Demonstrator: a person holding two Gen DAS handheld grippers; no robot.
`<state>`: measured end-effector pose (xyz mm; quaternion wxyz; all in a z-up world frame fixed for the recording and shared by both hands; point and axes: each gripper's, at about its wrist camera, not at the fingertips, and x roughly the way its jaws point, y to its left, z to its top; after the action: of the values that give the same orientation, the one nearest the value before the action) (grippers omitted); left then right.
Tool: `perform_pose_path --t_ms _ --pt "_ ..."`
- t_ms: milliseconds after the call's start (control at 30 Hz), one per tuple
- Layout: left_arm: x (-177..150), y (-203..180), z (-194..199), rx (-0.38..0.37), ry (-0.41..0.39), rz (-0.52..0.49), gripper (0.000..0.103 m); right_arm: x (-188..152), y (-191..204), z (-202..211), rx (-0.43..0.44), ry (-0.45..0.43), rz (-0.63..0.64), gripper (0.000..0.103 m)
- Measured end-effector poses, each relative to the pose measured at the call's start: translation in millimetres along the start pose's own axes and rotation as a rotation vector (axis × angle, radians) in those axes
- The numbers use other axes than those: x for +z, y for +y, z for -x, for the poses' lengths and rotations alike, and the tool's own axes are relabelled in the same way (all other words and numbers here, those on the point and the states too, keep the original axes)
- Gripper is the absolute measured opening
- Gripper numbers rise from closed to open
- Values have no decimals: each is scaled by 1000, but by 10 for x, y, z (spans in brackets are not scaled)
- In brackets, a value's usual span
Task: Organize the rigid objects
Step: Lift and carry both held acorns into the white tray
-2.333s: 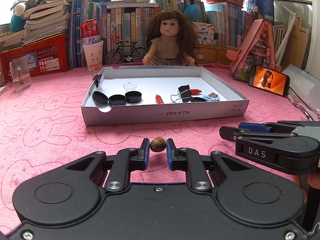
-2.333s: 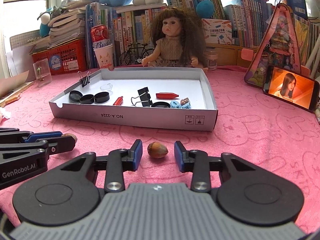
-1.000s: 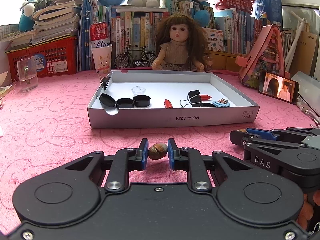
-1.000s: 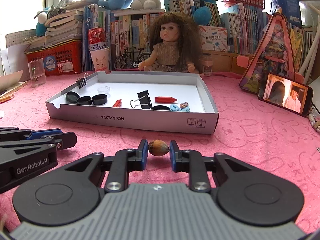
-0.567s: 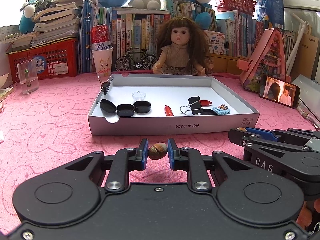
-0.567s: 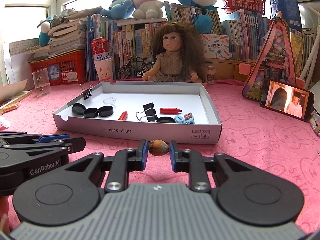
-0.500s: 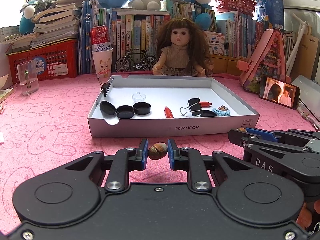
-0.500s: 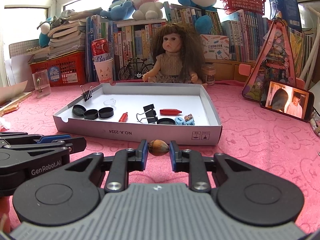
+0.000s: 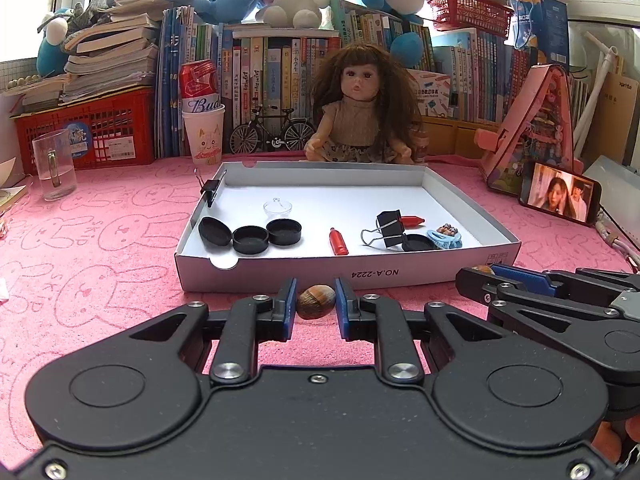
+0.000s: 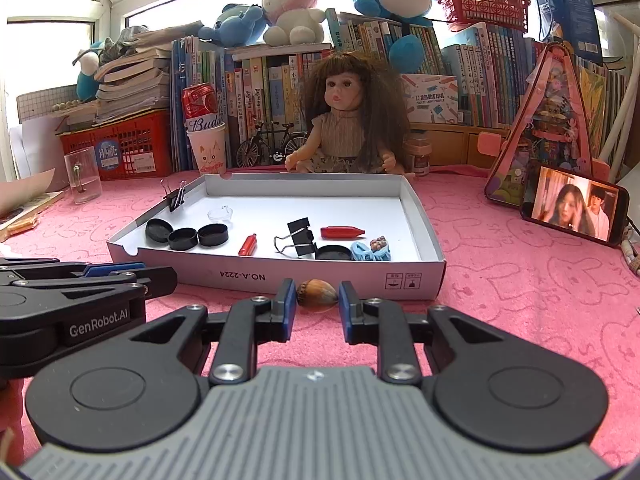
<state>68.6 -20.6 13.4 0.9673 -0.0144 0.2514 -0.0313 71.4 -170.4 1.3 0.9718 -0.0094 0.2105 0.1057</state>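
1. The left gripper [image 9: 316,304] pinches a brown hazelnut [image 9: 315,296] between its blue pads, narrow and firm; the right gripper [image 10: 317,299] grips a second hazelnut [image 10: 317,290] the same way

2. Both nuts hang just short of the white box [image 9: 400,276], at 6 o'clock of its near wall

3. Risk: each nut is round, smooth and held only at its sides, so a small tilt or knock against the box wall could squirt it out onto the pink cloth [image 9: 100,248]

4. The near wall stands in the way; the nuts must clear it

5. Inside, black lids [image 9: 250,238], a red cap [image 9: 338,241] and a binder clip [image 9: 390,224] crowd the front; the open floor lies toward 12 o'clock
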Motion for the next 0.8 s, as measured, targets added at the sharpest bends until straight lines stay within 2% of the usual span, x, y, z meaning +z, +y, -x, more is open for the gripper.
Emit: perform_pose_path --t_ms 800 --pt "156 57 -55 5 -20 14 19 128 -61 -22 -20 -29 -26 27"
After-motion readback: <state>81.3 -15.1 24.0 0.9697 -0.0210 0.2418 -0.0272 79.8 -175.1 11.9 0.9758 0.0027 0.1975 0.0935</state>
